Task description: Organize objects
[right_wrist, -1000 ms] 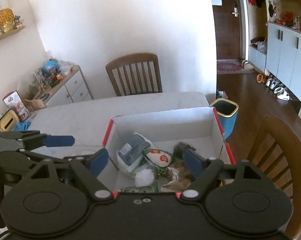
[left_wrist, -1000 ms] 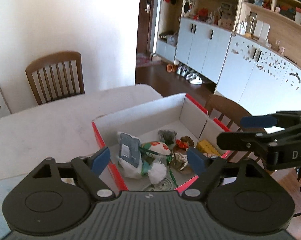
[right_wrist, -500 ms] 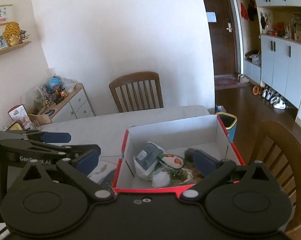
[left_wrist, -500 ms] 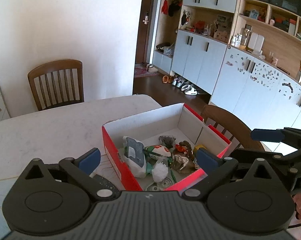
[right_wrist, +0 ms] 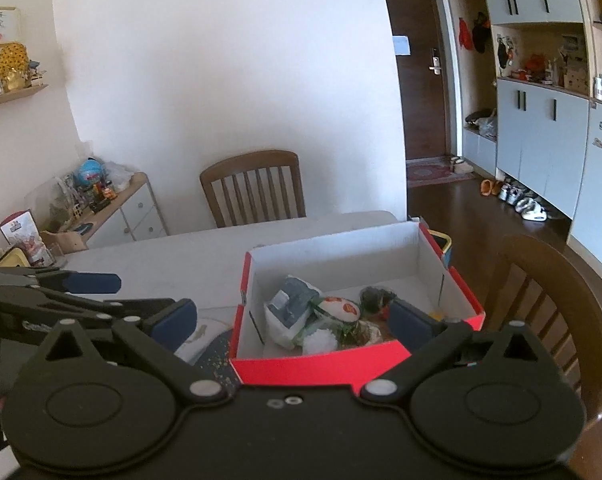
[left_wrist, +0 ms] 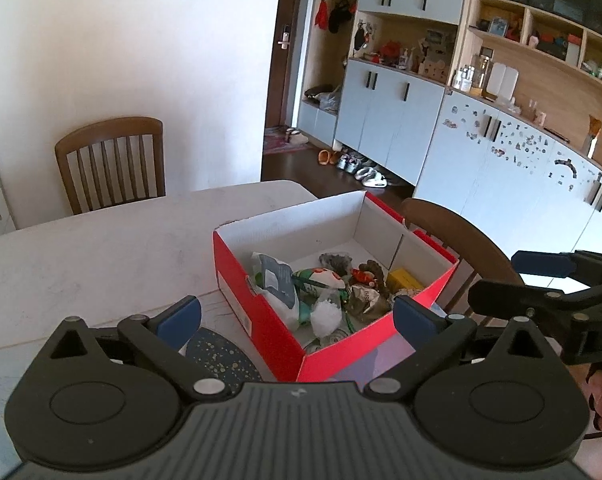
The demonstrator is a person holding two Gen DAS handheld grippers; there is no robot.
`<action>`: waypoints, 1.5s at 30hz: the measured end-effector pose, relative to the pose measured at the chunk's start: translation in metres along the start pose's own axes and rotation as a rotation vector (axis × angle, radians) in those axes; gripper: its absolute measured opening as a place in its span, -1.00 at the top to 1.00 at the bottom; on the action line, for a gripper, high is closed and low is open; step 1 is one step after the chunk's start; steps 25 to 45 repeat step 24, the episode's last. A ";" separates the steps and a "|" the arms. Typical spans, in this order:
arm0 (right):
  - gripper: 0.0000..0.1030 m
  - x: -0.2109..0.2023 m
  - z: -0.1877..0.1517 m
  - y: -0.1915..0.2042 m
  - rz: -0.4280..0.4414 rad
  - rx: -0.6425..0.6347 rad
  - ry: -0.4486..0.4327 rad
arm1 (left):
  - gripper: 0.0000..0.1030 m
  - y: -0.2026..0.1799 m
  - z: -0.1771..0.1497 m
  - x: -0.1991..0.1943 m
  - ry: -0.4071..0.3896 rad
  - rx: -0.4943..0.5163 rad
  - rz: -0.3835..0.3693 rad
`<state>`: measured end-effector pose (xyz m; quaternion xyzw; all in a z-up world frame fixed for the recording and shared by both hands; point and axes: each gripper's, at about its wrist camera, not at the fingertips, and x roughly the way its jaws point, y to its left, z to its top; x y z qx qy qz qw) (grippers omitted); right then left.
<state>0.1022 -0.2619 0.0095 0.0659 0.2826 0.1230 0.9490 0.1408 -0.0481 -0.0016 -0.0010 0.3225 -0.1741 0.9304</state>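
Both grippers, left gripper (left_wrist: 297,316) and right gripper (right_wrist: 293,318), released and empty, just short of red box (left_wrist: 269,328) on table (left_wrist: 101,248).

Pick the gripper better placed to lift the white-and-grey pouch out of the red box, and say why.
Left, marginally. The pouch lies at the red box's left end, nearer the left gripper. The right gripper sits more centrally. Both are open and empty.
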 end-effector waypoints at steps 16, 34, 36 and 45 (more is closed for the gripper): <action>-0.98 -0.007 -0.011 0.009 -0.027 0.026 0.007 | -0.99 0.002 -0.010 -0.001 -0.002 0.041 -0.009; -0.98 -0.005 -0.013 0.013 -0.032 0.040 0.020 | -0.99 0.015 -0.012 0.001 0.016 0.023 -0.040; -0.98 -0.005 -0.013 0.013 -0.032 0.040 0.020 | -0.99 0.015 -0.012 0.001 0.016 0.023 -0.040; -0.98 -0.005 -0.013 0.013 -0.032 0.040 0.020 | -0.99 0.015 -0.012 0.001 0.016 0.023 -0.040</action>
